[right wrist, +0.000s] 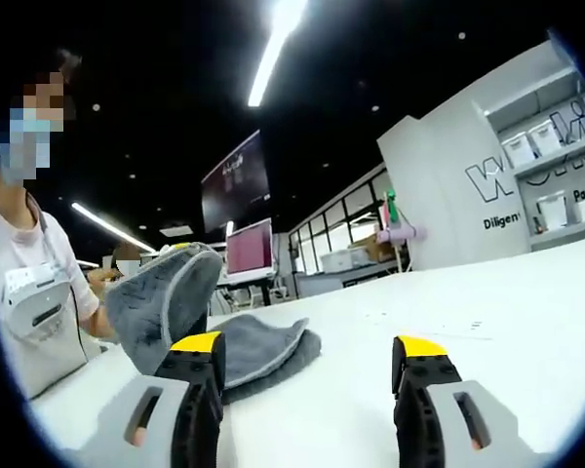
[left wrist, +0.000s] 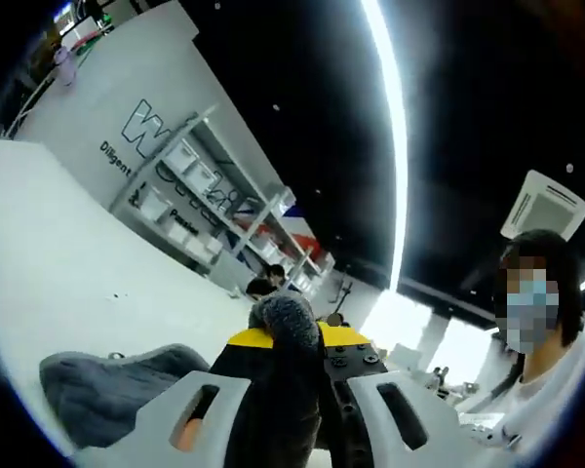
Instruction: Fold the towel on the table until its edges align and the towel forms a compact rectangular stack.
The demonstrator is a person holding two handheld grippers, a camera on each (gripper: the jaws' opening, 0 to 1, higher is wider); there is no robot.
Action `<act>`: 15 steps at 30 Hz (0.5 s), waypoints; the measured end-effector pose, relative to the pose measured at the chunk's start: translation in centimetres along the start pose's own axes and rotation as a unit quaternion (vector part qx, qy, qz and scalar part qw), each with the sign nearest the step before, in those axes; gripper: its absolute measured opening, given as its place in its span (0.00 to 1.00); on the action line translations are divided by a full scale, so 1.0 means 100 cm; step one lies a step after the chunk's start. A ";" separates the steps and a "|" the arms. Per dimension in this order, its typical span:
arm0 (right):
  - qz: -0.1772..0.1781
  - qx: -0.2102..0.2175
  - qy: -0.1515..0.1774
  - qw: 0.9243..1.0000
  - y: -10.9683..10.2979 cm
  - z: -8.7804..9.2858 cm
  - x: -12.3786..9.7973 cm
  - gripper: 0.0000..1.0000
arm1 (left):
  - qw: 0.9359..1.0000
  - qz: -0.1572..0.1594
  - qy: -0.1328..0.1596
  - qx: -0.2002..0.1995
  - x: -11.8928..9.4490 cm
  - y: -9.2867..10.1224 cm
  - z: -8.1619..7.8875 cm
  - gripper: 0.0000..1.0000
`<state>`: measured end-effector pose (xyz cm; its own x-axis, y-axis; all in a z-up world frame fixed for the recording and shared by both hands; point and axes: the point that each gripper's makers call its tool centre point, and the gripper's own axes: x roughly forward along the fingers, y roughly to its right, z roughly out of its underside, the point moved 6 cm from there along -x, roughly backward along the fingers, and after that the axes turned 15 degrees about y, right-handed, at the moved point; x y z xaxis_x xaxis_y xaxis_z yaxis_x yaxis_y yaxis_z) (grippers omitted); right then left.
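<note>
A grey towel (left wrist: 102, 390) lies on the white table (left wrist: 68, 263), and a fold of it rises between the yellow-tipped jaws of my left gripper (left wrist: 294, 339), which is shut on it. In the right gripper view the towel (right wrist: 258, 346) sits bunched on the table (right wrist: 468, 292) just left of centre. One corner of it (right wrist: 166, 292) is lifted up and curls over. My right gripper (right wrist: 309, 363) stands open a little above the table, beside the towel's near edge, with nothing between its fingers.
A person in a white top stands across the table (left wrist: 541, 331) (right wrist: 29, 283). White shelving with bins (left wrist: 200, 195) (right wrist: 556, 166) lines a wall behind. Monitors (right wrist: 249, 249) and desks stand farther back. Bare table stretches to the right of the towel.
</note>
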<state>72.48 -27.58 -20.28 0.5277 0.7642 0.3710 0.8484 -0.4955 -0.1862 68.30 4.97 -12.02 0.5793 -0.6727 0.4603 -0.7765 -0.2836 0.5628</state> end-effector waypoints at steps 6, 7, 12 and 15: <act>0.000 -0.002 -0.003 1.000 -0.001 0.001 0.000 0.69 | 0.999 -0.046 0.007 0.011 -0.007 -0.021 -0.003 0.12; 0.000 -0.003 -0.004 1.000 -0.002 0.002 0.001 0.69 | 0.998 -0.056 0.007 0.015 -0.008 -0.025 -0.004 0.12; 0.000 -0.003 -0.005 1.000 -0.002 0.002 0.000 0.69 | 0.992 -0.123 -0.004 0.030 -0.014 -0.051 0.002 0.12; 0.000 -0.003 -0.005 1.000 -0.001 0.002 0.000 0.69 | 0.987 -0.146 -0.021 0.058 -0.018 -0.066 0.004 0.12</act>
<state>72.42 -27.43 -20.41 0.5274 0.7688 0.3617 0.8486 -0.4971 -0.1808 72.32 7.80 -16.85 0.7734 -0.5780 0.2605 -0.6032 -0.5444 0.5830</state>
